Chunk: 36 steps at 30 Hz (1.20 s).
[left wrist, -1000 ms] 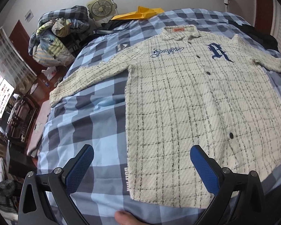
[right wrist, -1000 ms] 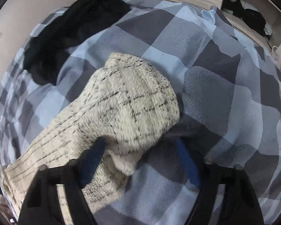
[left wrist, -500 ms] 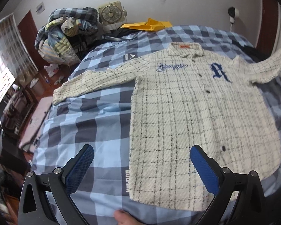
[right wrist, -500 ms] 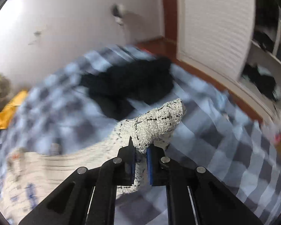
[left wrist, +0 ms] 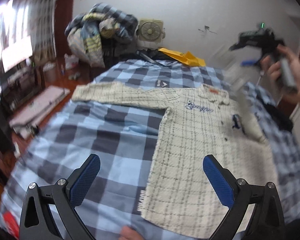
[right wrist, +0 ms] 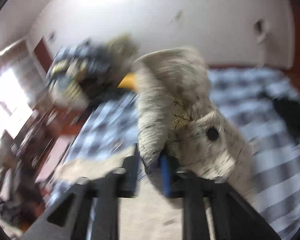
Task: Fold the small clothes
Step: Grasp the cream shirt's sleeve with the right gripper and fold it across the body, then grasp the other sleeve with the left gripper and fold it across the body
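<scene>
first fold: right gripper (right wrist: 150, 172), jaws opening, sleeve (right wrist: 170, 104) between them, swung over shirt (left wrist: 200, 160); left gripper (left wrist: 151, 180) fingers apart, empty. next: far-left sleeve.

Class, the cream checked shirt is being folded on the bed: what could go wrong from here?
1. The right gripper is opening its jaws with the sleeve between them, raised above the bed; it may land crumpled.
2. The left gripper hangs open over the shirt, holding nothing, so the body could shift.
</scene>
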Motion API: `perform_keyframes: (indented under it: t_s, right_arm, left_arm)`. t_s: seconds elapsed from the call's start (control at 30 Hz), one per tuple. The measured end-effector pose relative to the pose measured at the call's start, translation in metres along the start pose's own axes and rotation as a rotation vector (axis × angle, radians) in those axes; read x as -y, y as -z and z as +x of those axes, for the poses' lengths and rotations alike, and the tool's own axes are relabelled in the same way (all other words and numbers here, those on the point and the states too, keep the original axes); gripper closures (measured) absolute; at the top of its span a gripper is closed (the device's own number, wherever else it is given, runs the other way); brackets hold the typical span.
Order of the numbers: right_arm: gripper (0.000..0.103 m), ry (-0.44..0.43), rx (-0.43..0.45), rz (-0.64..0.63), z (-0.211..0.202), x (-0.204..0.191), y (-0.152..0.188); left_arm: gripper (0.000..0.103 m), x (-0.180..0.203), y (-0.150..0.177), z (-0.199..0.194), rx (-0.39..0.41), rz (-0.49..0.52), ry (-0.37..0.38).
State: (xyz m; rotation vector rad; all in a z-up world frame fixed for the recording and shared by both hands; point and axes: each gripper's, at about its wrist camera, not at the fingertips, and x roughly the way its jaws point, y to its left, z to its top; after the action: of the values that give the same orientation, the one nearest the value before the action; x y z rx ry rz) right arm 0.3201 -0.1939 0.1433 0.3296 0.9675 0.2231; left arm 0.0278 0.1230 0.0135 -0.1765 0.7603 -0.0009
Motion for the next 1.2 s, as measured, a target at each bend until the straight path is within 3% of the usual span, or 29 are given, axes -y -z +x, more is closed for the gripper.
perform_keyframes:
  t_s: [0.03,0.1,0.2,0.27,0.33,0.4,0.5,0.57,0.67,0.73,0.8,0.93,1.2]
  right_arm:
    - [0.043,-0.058,-0.054,0.063,0.026,-0.017,0.009]
    - [0.043,-0.067,-0.095,0.119,0.043,-0.032,0.019]
    - [0.043,0.053,-0.174,0.054,0.042,-0.018,0.026]
    - [0.043,0.199,-0.166,-0.044,0.013,-0.013,0.034]
    - [0.043,0.274,-0.152,-0.107,-0.031,0.041,0.046]
    - [0.043,0.370,-0.143,-0.159,-0.074,0.058,0.060]
    - [0.031,0.511,-0.184,-0.235,-0.128,0.102,0.100]
    - [0.029,0.555,-0.207,-0.281,-0.153,0.120,0.127]
    - [0.028,0.548,-0.227,-0.309,-0.167,0.130,0.160]
    - [0.020,0.517,-0.248,-0.315,-0.173,0.142,0.186]
    - [0.019,0.500,-0.258,-0.320,-0.171,0.153,0.209]
    - [0.019,0.469,-0.263,-0.284,-0.151,0.172,0.248]
    - [0.019,0.568,-0.186,-0.313,-0.102,0.216,0.279]
  left_arm:
    - [0.000,-0.004,0.000,0.000,-0.004,-0.022,0.009]
    - [0.000,-0.010,0.002,-0.004,-0.001,-0.045,0.031]
    - [0.000,-0.012,0.002,-0.009,0.021,-0.054,0.046]
    - [0.000,-0.009,0.001,-0.010,0.035,-0.037,0.037]
    - [0.000,-0.003,0.001,-0.014,0.051,0.000,0.000]
    - [0.000,0.005,0.002,-0.022,0.097,0.051,-0.053]
    - [0.000,0.015,0.004,-0.028,0.131,0.114,-0.075]
    - [0.000,0.021,0.005,-0.027,0.123,0.152,-0.084]
    - [0.000,0.027,0.005,-0.021,0.091,0.185,-0.095]
    - [0.000,0.031,0.006,-0.018,0.079,0.198,-0.113]
    - [0.000,0.035,0.008,-0.019,0.092,0.217,-0.151]
    - [0.000,0.048,0.012,-0.014,0.073,0.278,-0.159]
    - [0.000,0.080,0.027,0.008,-0.018,0.431,-0.161]
